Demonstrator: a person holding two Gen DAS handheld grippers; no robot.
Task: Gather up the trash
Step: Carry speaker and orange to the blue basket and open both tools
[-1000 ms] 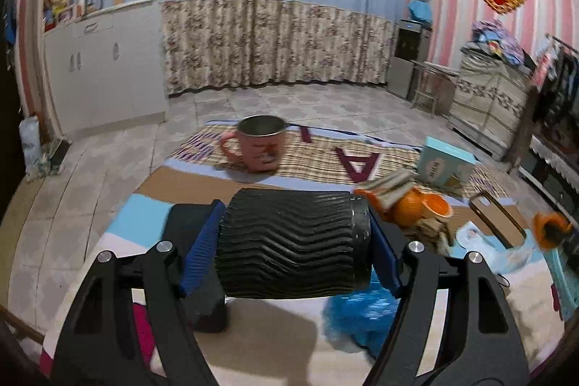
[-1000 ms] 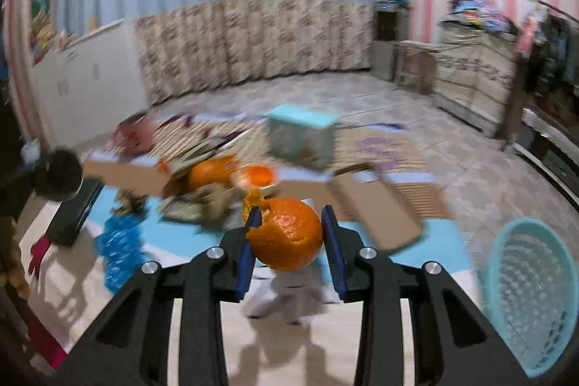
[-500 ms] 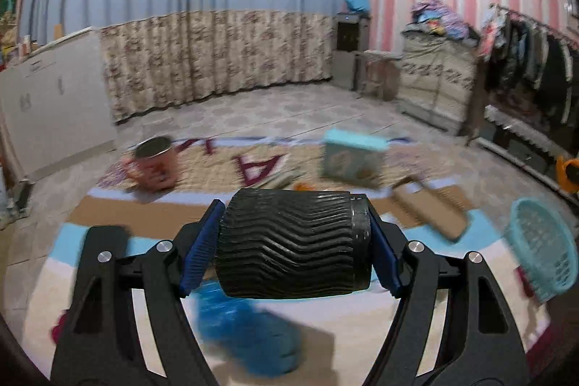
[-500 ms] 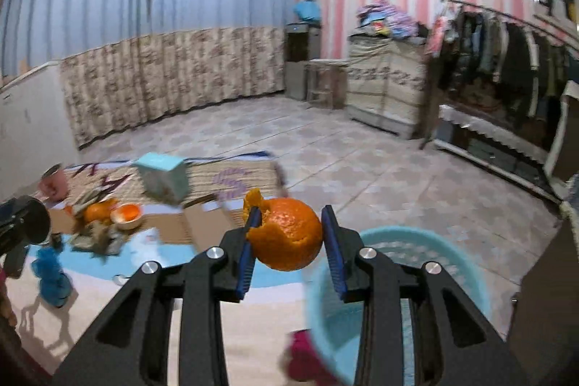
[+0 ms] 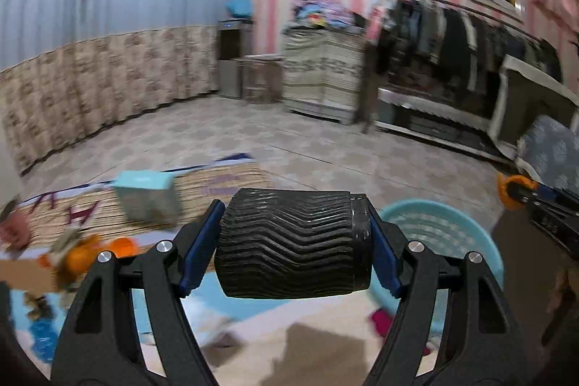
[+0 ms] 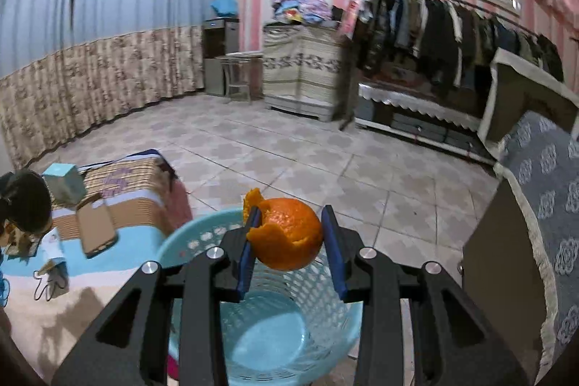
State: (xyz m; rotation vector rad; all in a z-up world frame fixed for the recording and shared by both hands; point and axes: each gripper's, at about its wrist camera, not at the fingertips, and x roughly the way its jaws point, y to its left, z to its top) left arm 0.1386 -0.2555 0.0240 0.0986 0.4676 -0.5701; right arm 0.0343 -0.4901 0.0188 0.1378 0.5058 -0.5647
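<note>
My right gripper (image 6: pixel 289 234) is shut on an orange peel (image 6: pixel 286 232) shaped like a hollow shell, held right above the light blue plastic basket (image 6: pixel 188 241), whose inside looks bare. My left gripper (image 5: pixel 293 241) is shut on a black ribbed cylinder (image 5: pixel 289 241), lying crosswise between the blue pads. Behind and to the right of the cylinder the same blue basket (image 5: pixel 445 227) shows. The right gripper with the orange peel (image 5: pixel 510 190) appears at the right edge of the left wrist view.
A striped mat (image 6: pixel 137 234) on the tiled floor carries a teal box (image 6: pixel 63 181), a brown cardboard piece (image 6: pixel 96 227), more orange peels (image 5: pixel 83 252) and blue scraps (image 5: pixel 39 335). A bed (image 6: pixel 542 205) stands right of the basket; clothes rack and cabinets line the far wall.
Both grippers swung to the right, away from the litter on the mat. The blue basket came into view and now lies under the right gripper. Both grips stayed as they were.
</note>
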